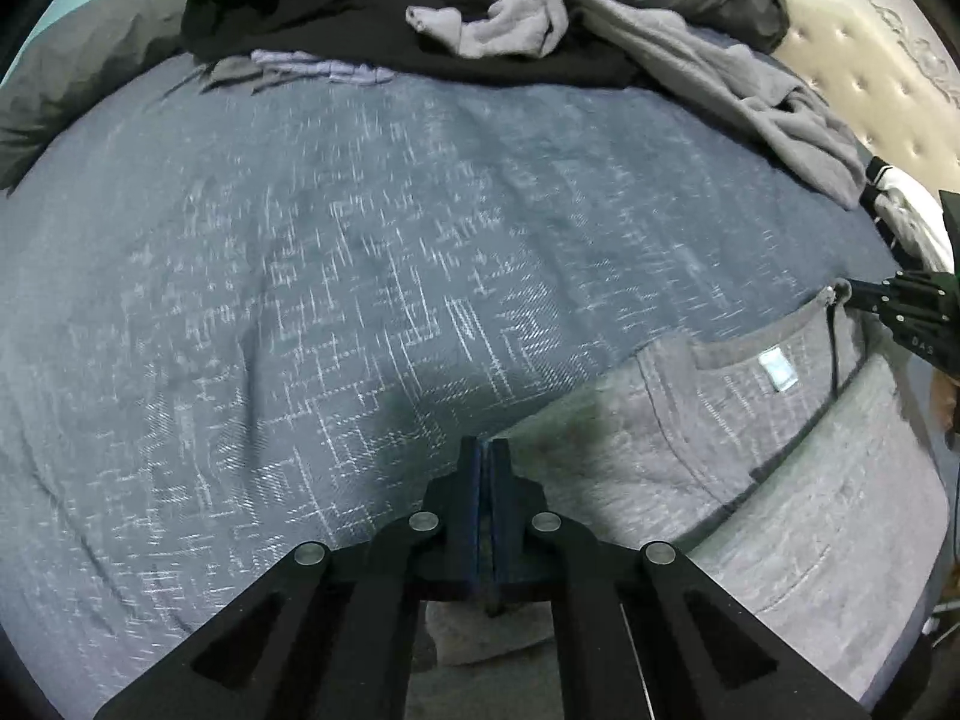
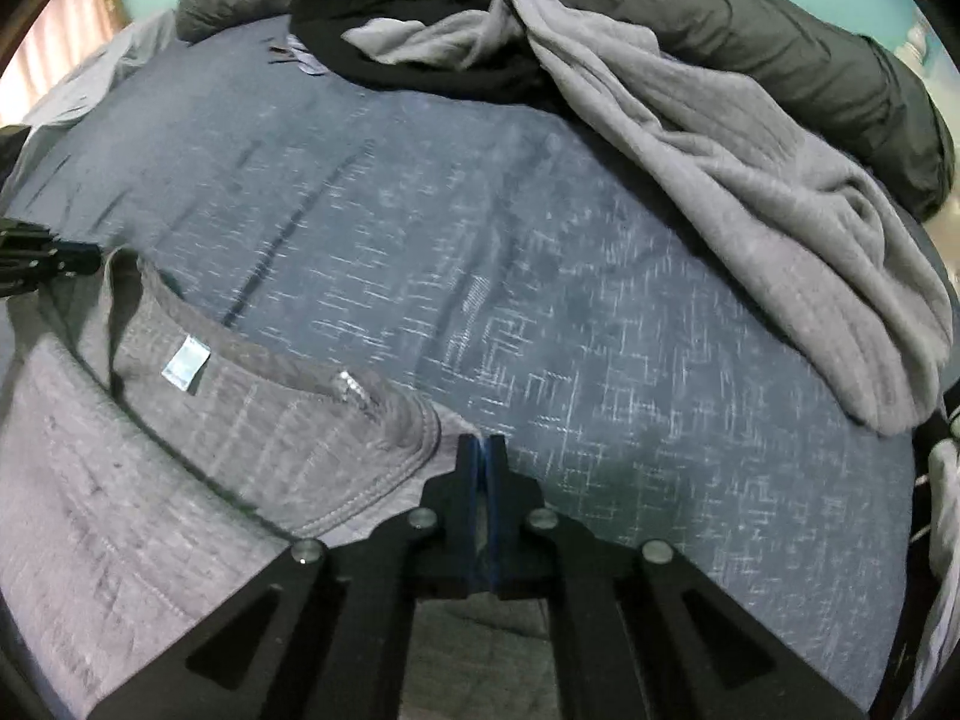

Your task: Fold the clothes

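Already both sets of jaws, left gripper (image 1: 485,450) and right gripper (image 2: 481,447), pinch the heathered grey cotton T-shirt's (image 1: 780,480) shoulders; thin fabric could slip free when lifted.

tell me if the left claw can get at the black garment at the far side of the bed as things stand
Probably not right away. The left claw is shut on a corner of the grey shirt, though only open bedspread lies between it and the black garment.

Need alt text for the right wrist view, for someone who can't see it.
The right gripper, shut, pinches the waistband end of grey shorts on a blue patterned bedspread. The left gripper pinches the opposite end. Unfolded grey and black clothes lie behind.
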`<act>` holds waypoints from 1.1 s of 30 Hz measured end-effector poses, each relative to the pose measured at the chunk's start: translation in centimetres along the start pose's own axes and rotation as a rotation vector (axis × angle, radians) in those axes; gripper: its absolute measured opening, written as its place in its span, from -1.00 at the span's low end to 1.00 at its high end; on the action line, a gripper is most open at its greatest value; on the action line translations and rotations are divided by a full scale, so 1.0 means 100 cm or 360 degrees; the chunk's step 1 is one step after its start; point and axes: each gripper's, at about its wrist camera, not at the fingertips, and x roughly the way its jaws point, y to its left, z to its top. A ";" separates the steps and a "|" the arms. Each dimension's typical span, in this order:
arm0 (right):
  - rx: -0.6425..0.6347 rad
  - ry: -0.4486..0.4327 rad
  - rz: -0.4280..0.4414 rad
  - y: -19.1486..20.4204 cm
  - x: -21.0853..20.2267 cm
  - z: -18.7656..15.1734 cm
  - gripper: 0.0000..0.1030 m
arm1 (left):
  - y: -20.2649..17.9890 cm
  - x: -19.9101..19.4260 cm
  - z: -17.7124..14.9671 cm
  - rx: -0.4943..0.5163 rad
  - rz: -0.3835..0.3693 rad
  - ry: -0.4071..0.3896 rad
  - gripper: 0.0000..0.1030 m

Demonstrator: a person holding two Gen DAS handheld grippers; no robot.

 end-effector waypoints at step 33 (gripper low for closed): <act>0.0010 -0.0043 0.0160 -0.017 -0.028 -0.100 -0.87 | 0.012 -0.044 -0.096 -0.0026 0.0056 -0.0183 -0.87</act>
